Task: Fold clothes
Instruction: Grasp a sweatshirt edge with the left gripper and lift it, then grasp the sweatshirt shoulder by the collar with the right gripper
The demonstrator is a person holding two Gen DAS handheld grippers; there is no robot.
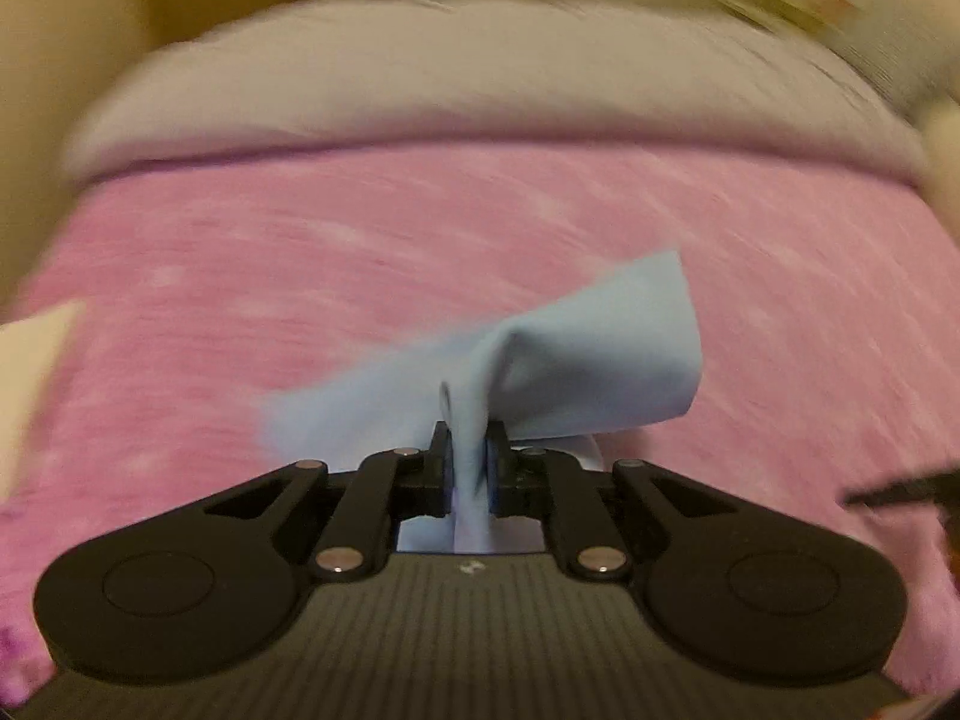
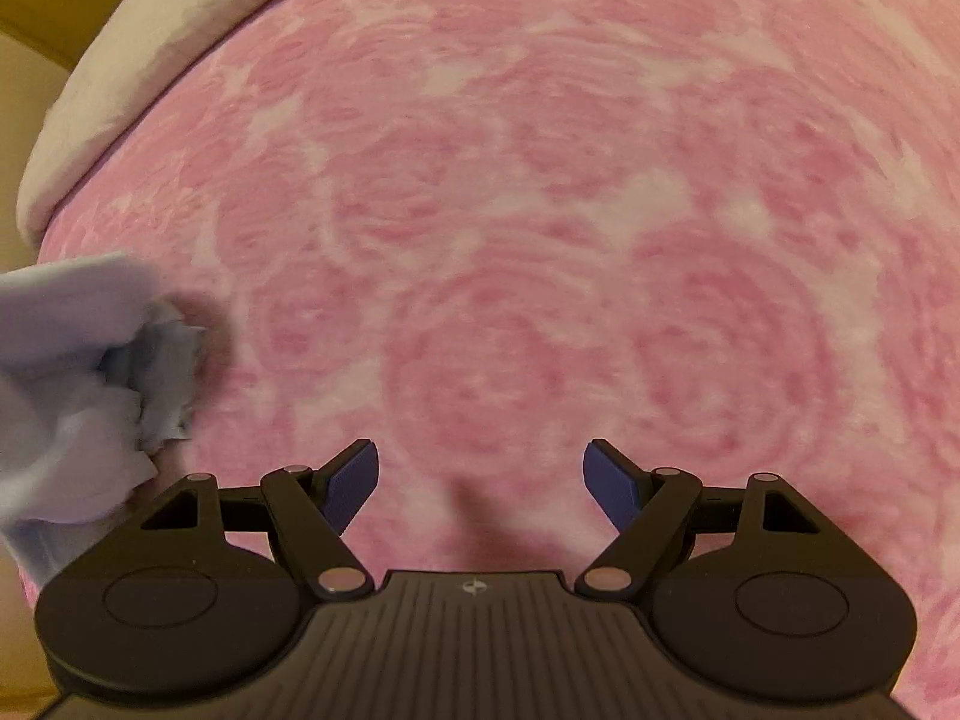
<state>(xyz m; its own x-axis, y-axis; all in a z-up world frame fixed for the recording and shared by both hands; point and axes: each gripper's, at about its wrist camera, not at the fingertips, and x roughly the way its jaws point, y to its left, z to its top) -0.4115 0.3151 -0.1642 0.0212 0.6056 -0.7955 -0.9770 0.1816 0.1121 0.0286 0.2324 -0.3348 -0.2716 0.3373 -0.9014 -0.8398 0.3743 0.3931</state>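
Observation:
A light blue garment (image 1: 576, 354) hangs bunched above the pink bed cover, and my left gripper (image 1: 469, 456) is shut on a pinched fold of it. One flap of the cloth sticks up to the right of the fingers; more cloth trails down behind the gripper body. In the right wrist view the same light blue garment (image 2: 90, 384) shows crumpled at the left edge, lifted over the bed. My right gripper (image 2: 480, 483) stands open above the cover, well to the right of the cloth, with nothing between its blue pads (image 2: 354, 483).
A pink rose-patterned blanket (image 2: 540, 210) covers the bed. A grey-white quilt (image 1: 480, 78) lies folded along its far edge. A pale cloth corner (image 1: 30, 372) shows at the left. A dark object (image 1: 906, 489), blurred, enters from the right. Beige walls lie beyond.

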